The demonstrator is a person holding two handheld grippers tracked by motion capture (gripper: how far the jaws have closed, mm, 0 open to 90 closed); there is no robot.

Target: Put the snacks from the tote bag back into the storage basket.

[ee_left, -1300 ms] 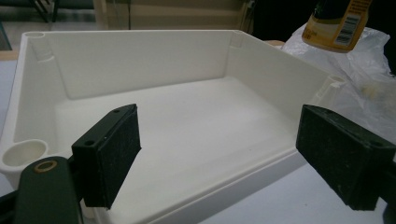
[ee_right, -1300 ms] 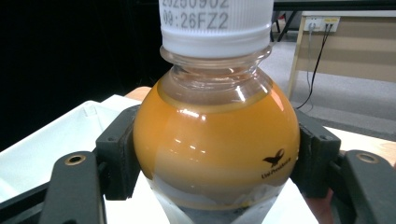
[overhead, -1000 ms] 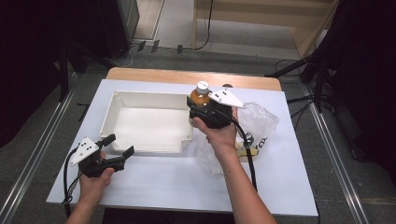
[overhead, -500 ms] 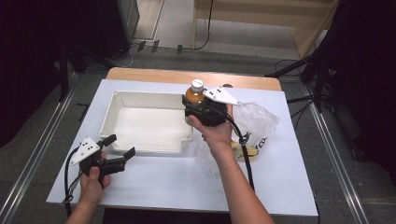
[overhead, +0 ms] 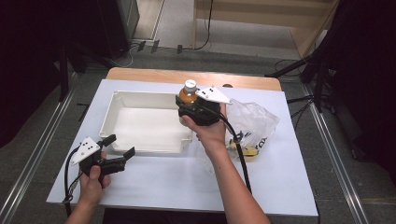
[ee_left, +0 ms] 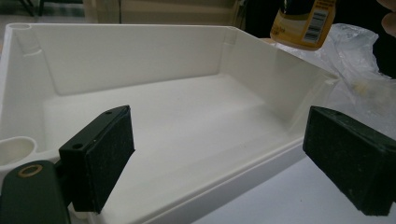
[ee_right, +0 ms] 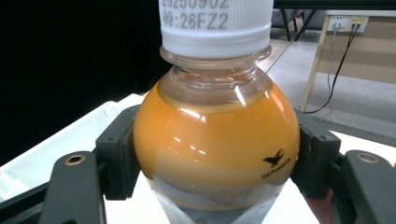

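Gripping bottle (ee_right: 215,140) | right gripper (ee_right: 212,158) view: cap date code (ee_right: 195,15) legible

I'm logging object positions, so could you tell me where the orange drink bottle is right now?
In the high view, the orange drink bottle is clamped upright in the right gripper, above the white bin's right wall, left of the plastic bag.

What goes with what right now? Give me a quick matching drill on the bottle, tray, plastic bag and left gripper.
1 bottle
2 tray
3 plastic bag
4 left gripper

a lying crumpled on the table by the right forearm
b open, by the tray's near edge
c white, nothing inside
d clamped in the right gripper

Pairs: 1-d, 2-c, 3-a, 4-b
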